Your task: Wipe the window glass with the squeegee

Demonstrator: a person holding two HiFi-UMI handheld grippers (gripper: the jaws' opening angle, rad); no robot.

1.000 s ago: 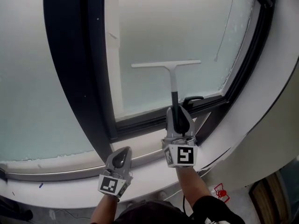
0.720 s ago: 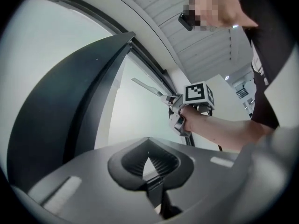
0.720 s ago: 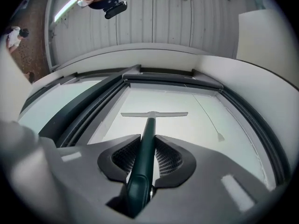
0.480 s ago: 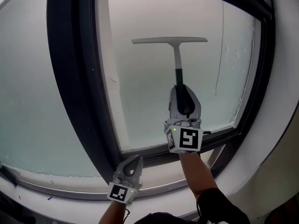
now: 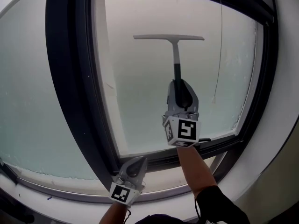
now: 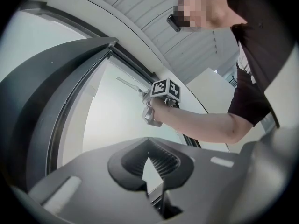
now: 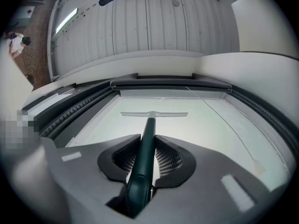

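— Two grippers at the pane; what has the right gripper (image 5: 180,85) got?
— Its jaws are clamped on the dark handle of the squeegee (image 5: 175,55); the white blade (image 5: 168,37) lies level against the window glass (image 5: 140,87), at twelve o'clock from that gripper, near the top of the pane; a bare forearm (image 5: 194,167) runs down from it toward five o'clock
— And the left gripper (image 5: 138,161)?
— Jaws drawn together, nothing between them; it sits at seven o'clock from the right one, low down over the dark frame (image 5: 154,158) along the bottom edge; the two are well apart
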